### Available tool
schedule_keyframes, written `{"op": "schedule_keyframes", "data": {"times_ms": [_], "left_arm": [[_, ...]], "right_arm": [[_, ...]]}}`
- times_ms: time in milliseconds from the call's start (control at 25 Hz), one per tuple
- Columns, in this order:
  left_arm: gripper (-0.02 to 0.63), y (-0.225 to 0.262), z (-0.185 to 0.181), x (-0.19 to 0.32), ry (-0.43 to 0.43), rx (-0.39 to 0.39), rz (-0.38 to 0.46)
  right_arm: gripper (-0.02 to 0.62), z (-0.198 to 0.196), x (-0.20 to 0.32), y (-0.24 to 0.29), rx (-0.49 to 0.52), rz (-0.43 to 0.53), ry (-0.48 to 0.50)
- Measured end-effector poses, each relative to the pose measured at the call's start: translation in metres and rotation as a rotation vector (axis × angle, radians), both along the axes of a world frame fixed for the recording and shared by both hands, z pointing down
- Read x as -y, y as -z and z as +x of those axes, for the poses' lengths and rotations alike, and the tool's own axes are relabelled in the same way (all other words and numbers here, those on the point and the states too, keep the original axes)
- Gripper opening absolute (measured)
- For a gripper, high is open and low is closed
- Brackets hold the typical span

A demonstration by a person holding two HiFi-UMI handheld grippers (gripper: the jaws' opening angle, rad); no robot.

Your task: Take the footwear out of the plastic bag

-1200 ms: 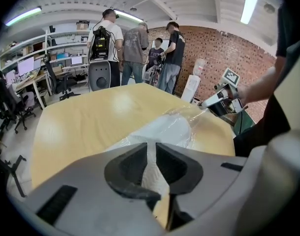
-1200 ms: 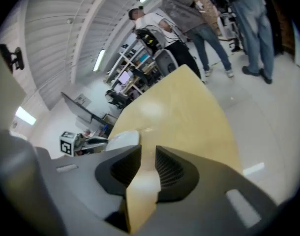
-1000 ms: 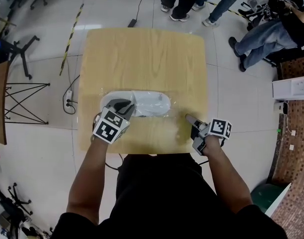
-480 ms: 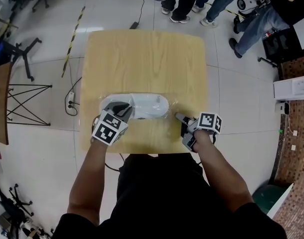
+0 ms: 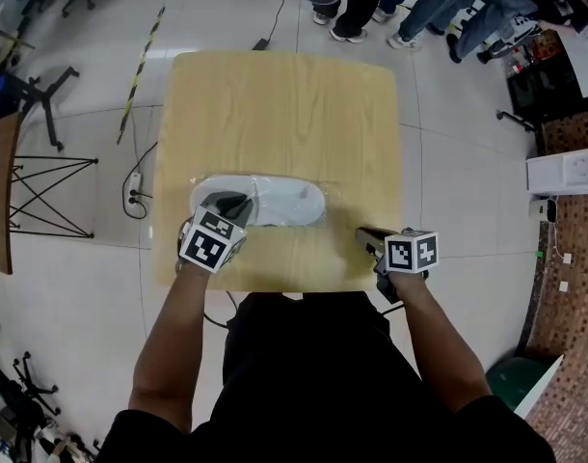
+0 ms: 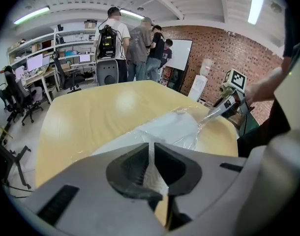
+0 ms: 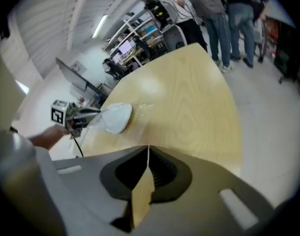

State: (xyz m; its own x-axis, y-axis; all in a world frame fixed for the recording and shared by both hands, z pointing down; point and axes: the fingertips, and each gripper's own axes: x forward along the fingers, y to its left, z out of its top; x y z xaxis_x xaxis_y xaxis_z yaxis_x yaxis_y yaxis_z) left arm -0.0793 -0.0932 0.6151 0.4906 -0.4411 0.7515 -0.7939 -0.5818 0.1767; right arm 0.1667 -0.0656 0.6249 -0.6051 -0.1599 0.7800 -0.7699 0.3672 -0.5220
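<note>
Head view: a white shoe lies inside a clear plastic bag on the light wooden surface. It sits directly ahead of my left gripper and off to the inner side of my right gripper, so I have one gripper at each end of the bag.

Left gripper view: these jaws are closing, with a fold of the bag's film standing between them. The shoe's bulk sits just beyond the tips. Further ahead, the film is drawn into a taut peak that runs to the right jaws.

Right gripper view: these jaws are pressed together, and I judge they nip only a thin edge of film. The shoe lies well ahead of them, towards the left jaws.

I read this as the opening step, with both ends of the bag gripped and the shoe not yet out. Next I'd need to pull the film apart or find the bag's mouth, keeping each pinch on plastic and off the shoe.
</note>
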Motion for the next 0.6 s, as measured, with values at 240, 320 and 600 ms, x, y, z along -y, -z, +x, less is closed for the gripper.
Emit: {"op": "schedule_keyframes", "data": {"times_ms": [240, 320, 600], "left_arm": [[0.04, -0.001, -0.004, -0.002, 0.004, -0.001, -0.004], [0.04, -0.001, -0.002, -0.002, -0.003, 0.016, -0.001], [0.037, -0.004, -0.003, -0.002, -0.004, 0.047, 0.01]], "right_arm": [[0.196, -0.051, -0.002, 0.024, -0.138, 0.359, 0.498], [0.236, -0.064, -0.002, 0.012, -0.226, 0.397, 0.633], [0.043, -0.071, -0.009, -0.006, -0.399, 0.527, 0.881]]}}
